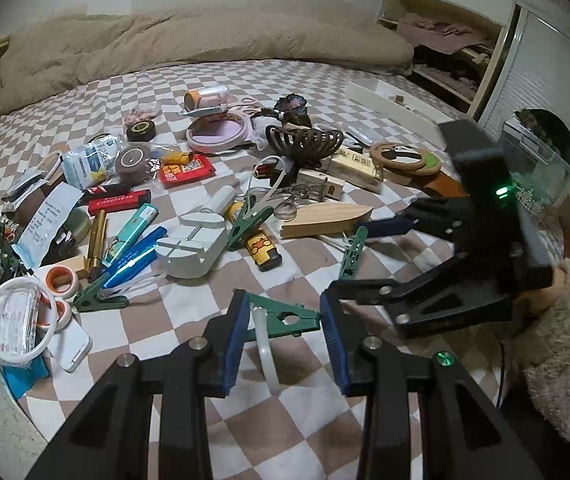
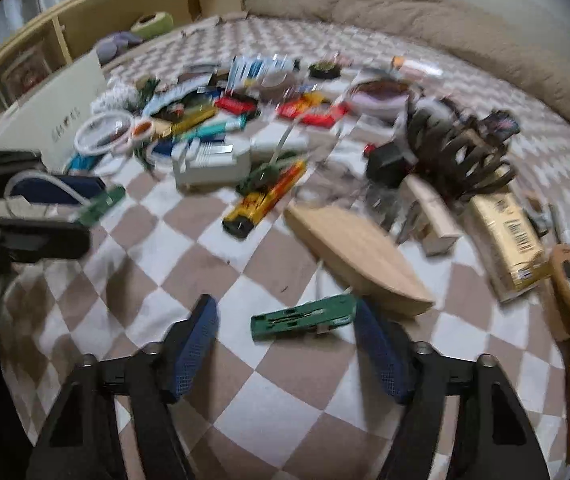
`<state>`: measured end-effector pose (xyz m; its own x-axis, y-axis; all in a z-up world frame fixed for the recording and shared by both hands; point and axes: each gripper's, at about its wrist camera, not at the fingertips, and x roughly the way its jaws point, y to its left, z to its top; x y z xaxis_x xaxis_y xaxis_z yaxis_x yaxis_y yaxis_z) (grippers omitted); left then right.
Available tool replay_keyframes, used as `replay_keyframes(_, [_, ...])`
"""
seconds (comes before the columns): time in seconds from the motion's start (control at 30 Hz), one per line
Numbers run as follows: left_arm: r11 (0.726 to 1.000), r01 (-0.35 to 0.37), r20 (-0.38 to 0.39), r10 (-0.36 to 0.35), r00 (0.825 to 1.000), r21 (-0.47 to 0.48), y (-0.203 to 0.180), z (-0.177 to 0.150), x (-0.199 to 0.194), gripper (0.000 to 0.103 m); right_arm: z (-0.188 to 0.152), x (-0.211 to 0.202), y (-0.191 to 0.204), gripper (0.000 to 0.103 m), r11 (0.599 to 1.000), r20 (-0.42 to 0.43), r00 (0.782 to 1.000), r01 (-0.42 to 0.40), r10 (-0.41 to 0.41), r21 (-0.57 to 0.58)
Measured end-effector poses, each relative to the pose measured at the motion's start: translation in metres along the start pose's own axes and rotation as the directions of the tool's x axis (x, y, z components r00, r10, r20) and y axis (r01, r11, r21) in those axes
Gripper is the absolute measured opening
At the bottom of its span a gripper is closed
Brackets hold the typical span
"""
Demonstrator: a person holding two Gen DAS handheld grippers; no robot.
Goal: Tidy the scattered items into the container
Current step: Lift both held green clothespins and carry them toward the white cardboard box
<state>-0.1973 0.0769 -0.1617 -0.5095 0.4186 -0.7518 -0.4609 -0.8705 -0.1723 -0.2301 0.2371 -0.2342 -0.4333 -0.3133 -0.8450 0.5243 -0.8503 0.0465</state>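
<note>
So the left gripper (image 1: 285, 320) is clamped down on a green clip (image 1: 285, 316), blue pads pressing it from both sides, and a thin white strap (image 1: 267, 356) hangs off the clip between the fingers. The right gripper (image 2: 285, 344) has its jaws apart with nothing gripped; a second green clip (image 2: 305, 316) lies flat on the checkered bedsheet (image 2: 189, 264) between the fingertips, nearer the right pad, and I can't tell if it's touching. That view is pretty blurry. The wooden boat-shaped block (image 2: 357, 264) sits at about 1 o'clock from that clip, just beside it. The rest of the clutter is piled from 10 to 2 o'clock, and the white container (image 2: 45, 120) is off at 10 o'clock.
</note>
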Motion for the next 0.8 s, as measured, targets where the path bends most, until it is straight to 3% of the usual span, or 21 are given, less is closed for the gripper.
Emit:
replay_keyframes(0.03, [1.000, -0.004, -0.001, 0.004, 1.000, 0.003, 0.000, -0.001, 0.000, 0.036, 0.000, 0.000, 0.001, 0.050, 1.000, -0.001, 1.000, 0.021, -0.021, -0.009])
replay_keyframes(0.17, [1.000, -0.022, -0.010, 0.023, 1.000, 0.008, 0.002, -0.003, 0.002, 0.036, 0.004, -0.008, -0.004, 0.041, 0.999, 0.018, 1.000, 0.015, -0.016, 0.035])
replay_keyframes(0.37, [0.998, -0.056, -0.034, 0.056, 0.998, -0.012, 0.011, -0.007, 0.010, 0.036, 0.004, -0.019, -0.012, 0.040, 0.996, 0.048, 0.998, 0.038, -0.042, 0.080])
replay_keyframes(0.8, [0.991, -0.090, 0.033, 0.094, 0.995, -0.097, 0.025, 0.007, -0.008, 0.036, 0.019, -0.062, -0.023, 0.039, 0.975, 0.194, 0.976, 0.059, -0.101, 0.213])
